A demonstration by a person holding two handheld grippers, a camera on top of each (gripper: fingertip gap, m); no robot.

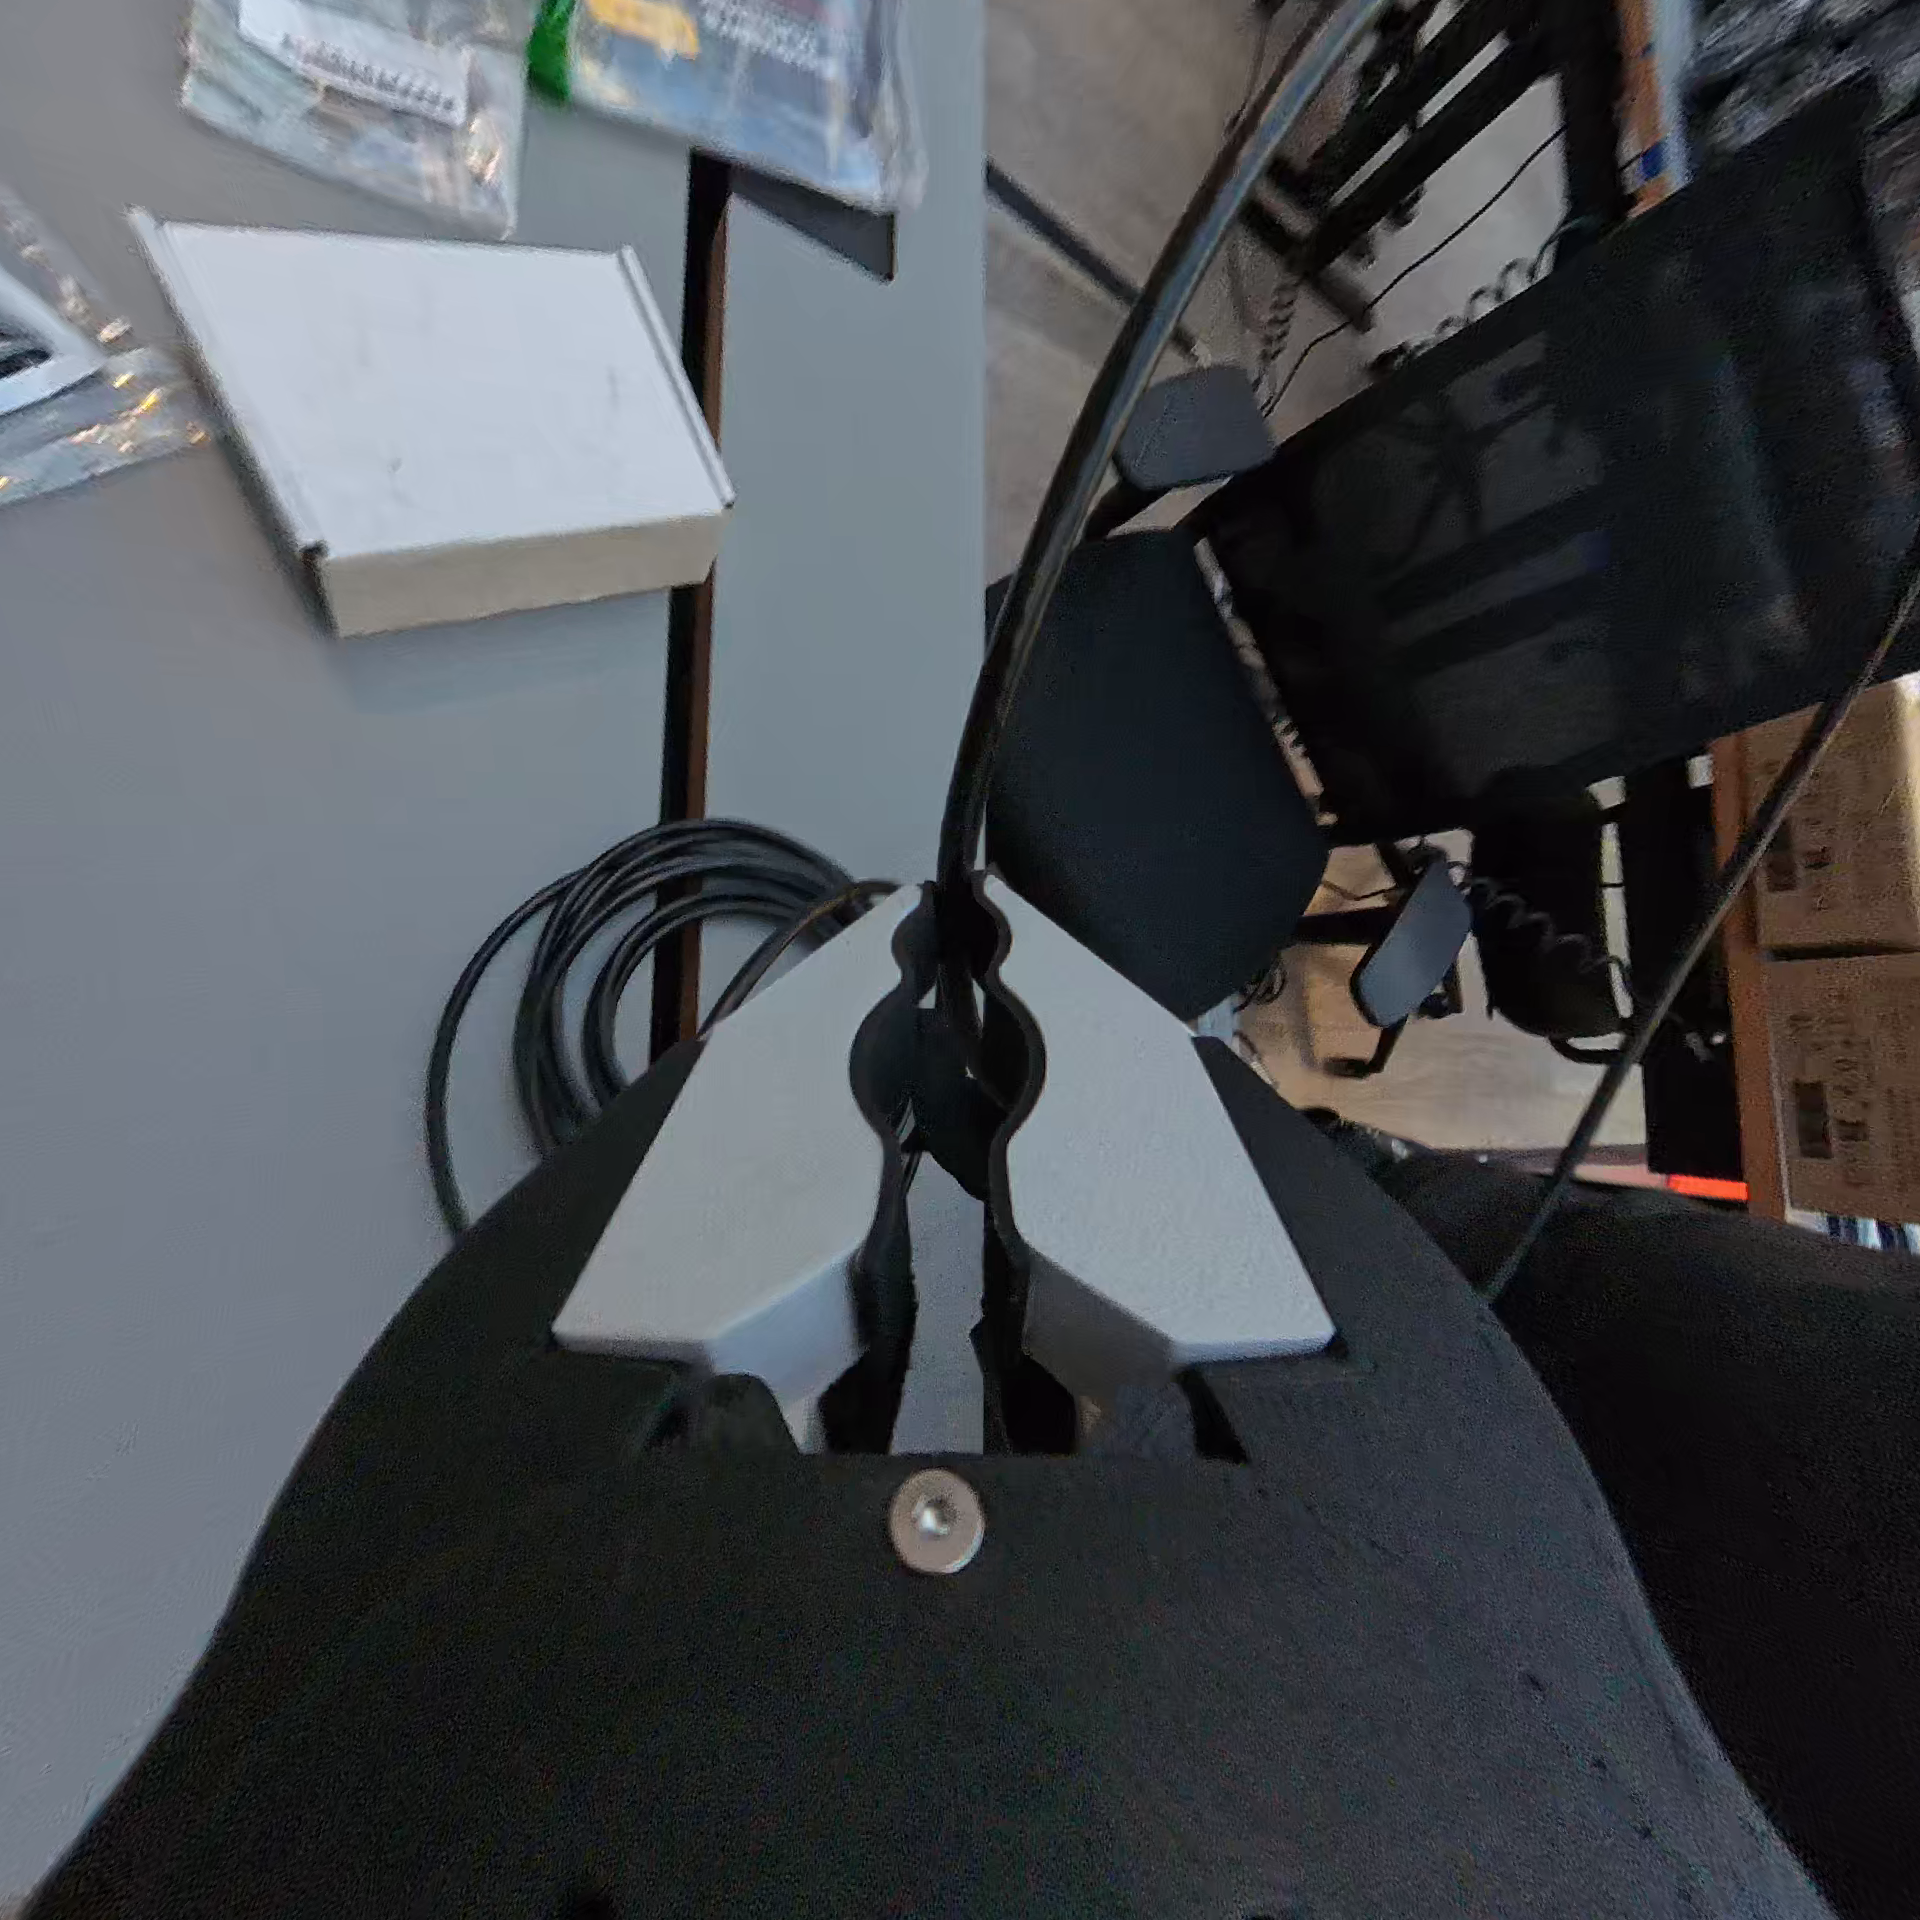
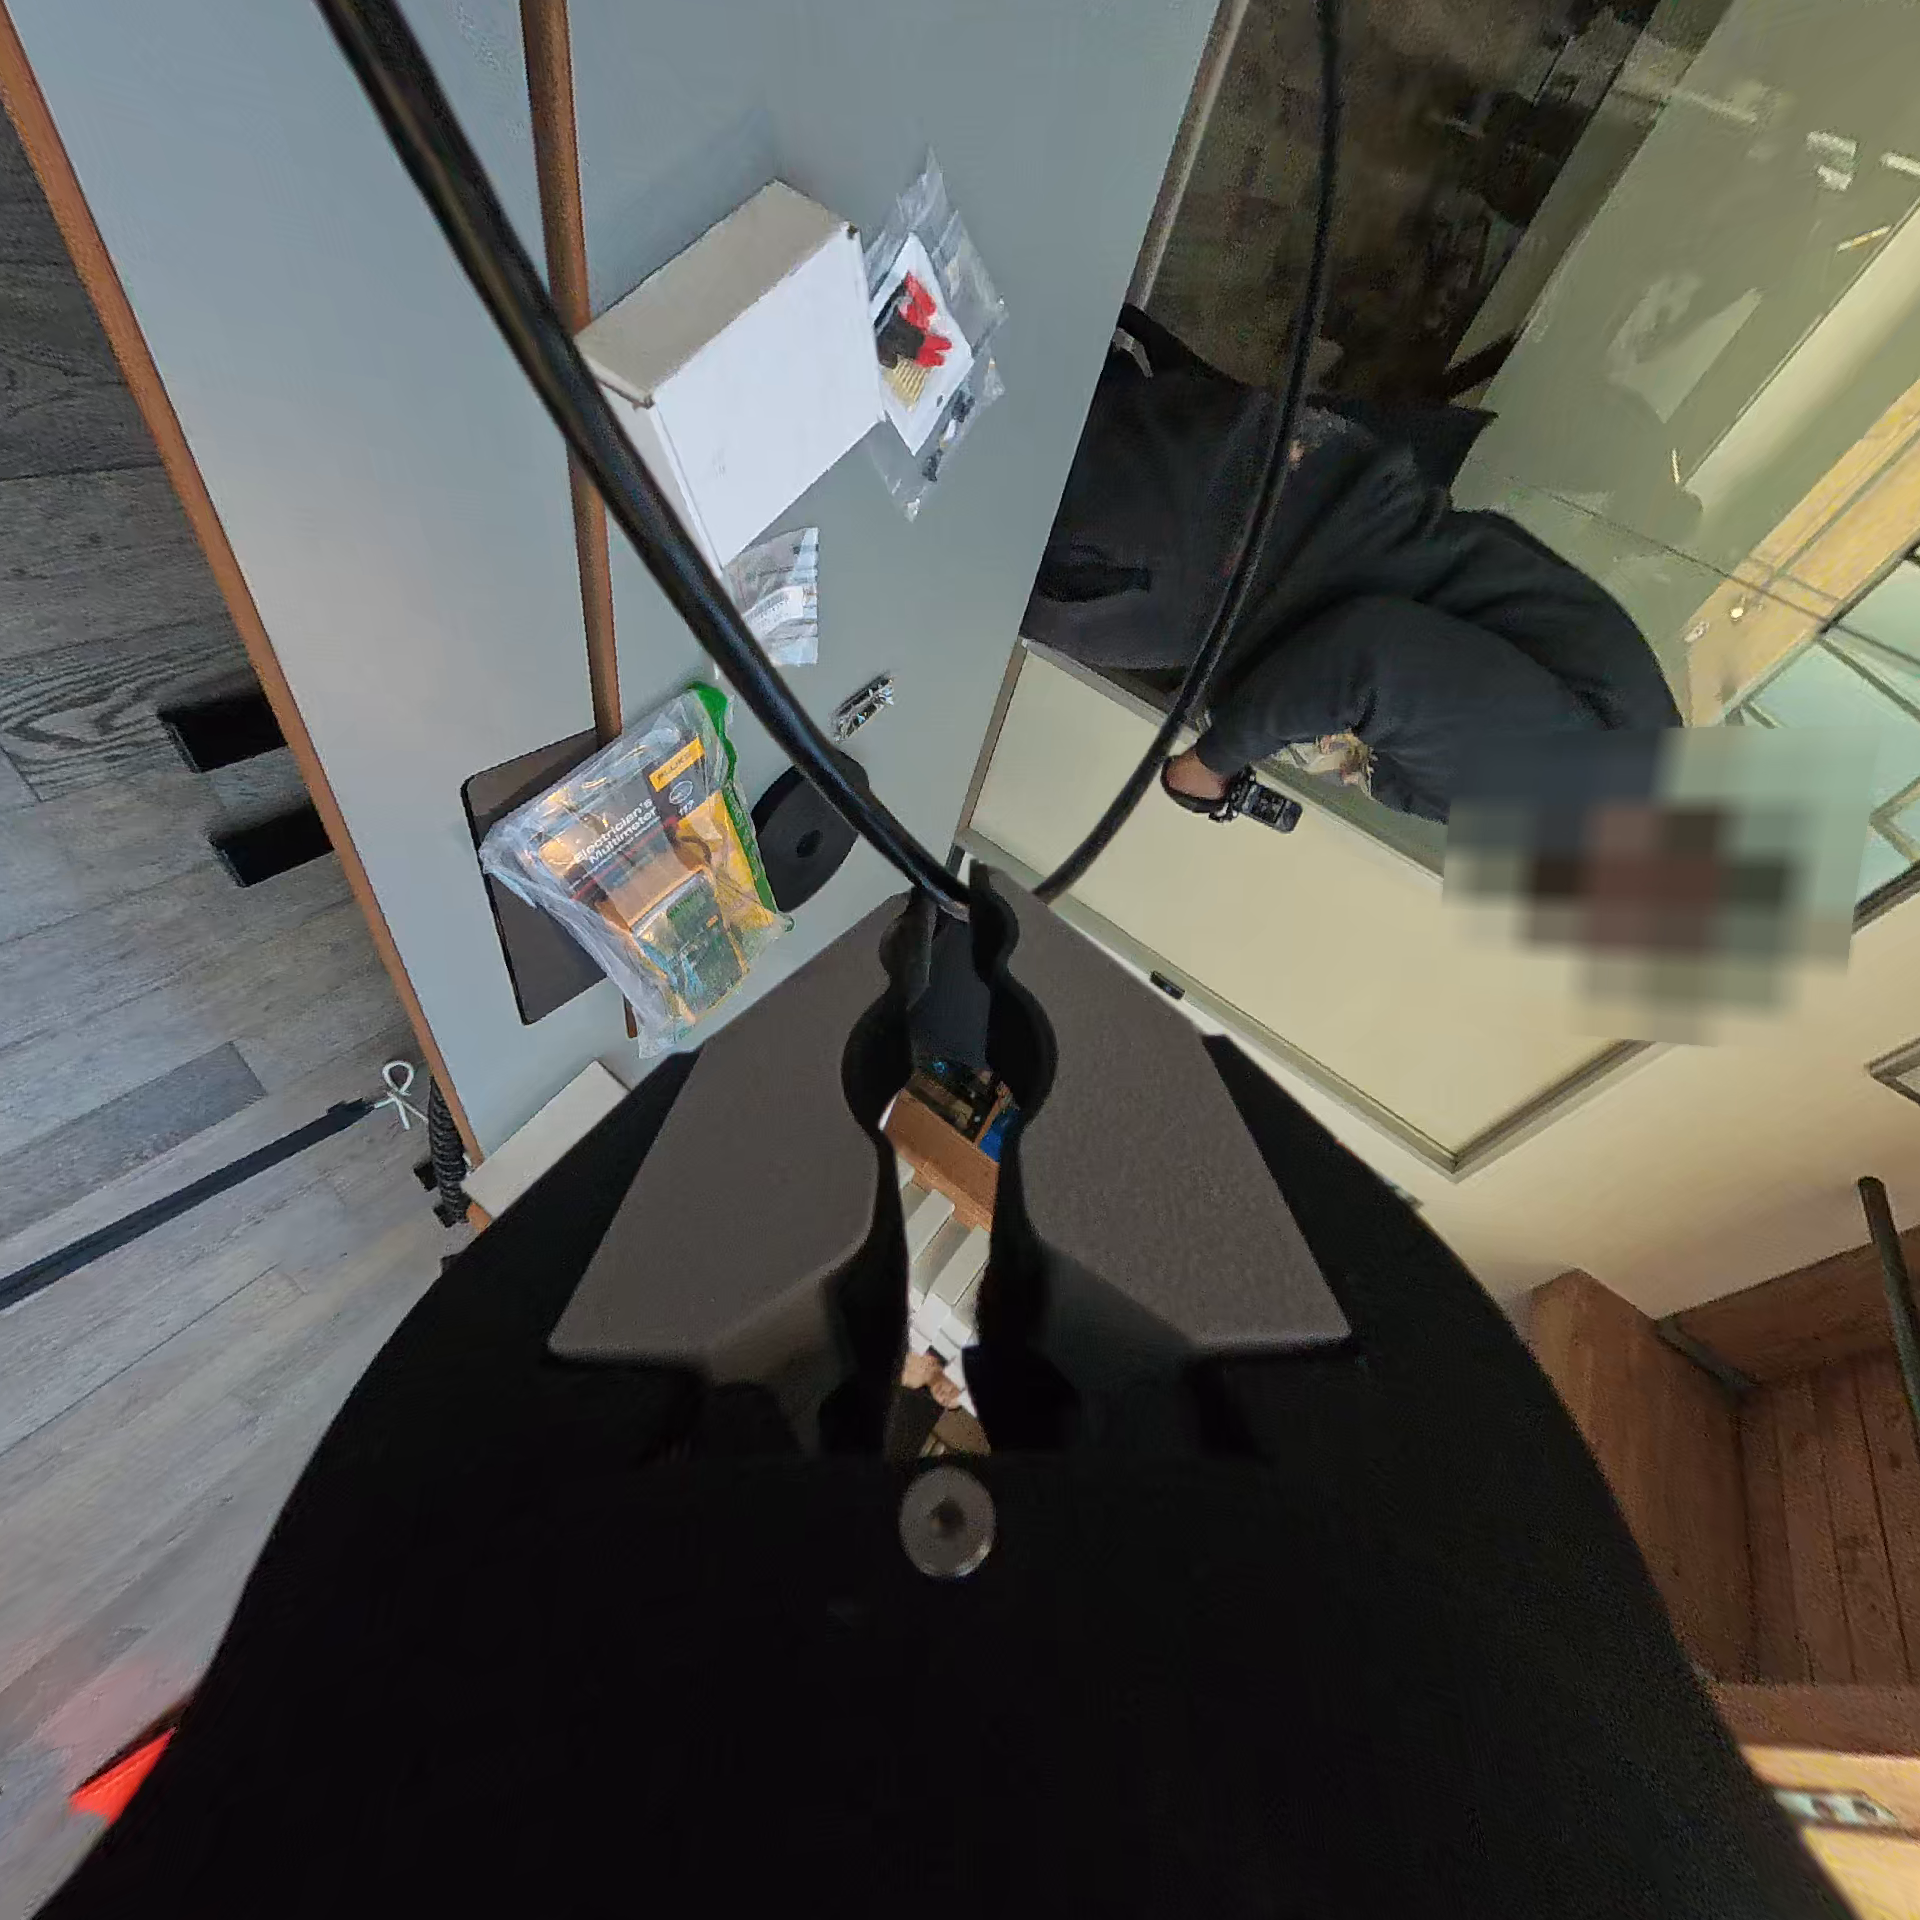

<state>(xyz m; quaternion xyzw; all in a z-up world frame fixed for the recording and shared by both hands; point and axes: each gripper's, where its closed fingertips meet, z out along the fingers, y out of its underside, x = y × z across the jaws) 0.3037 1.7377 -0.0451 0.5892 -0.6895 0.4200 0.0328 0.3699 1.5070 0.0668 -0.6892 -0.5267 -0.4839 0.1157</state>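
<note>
In the left wrist view my left gripper (image 1: 954,894), with grey fingers, is shut on a thin black cable (image 1: 1049,499). The cable rises from the fingertips in a long arc to the upper right. A coil of the black cable (image 1: 582,997) lies on the grey table (image 1: 208,831) just left of the fingertips. In the right wrist view my right gripper (image 2: 948,902), with dark fingers, is shut on the black cable (image 2: 623,457) at its very tips. One strand runs up to the left and another curves up to the right (image 2: 1278,468).
A flat white box (image 1: 436,405) (image 2: 758,384) lies on the table. So do a clear bag with a yellow meter (image 2: 644,862), a bag of small red parts (image 2: 925,343) and a black disc (image 2: 805,831). A person in dark clothes (image 2: 1434,623) leans past the table edge. Cardboard boxes (image 1: 1839,831) stand at the right. My hands' fingertips stand some 30 cm from each other.
</note>
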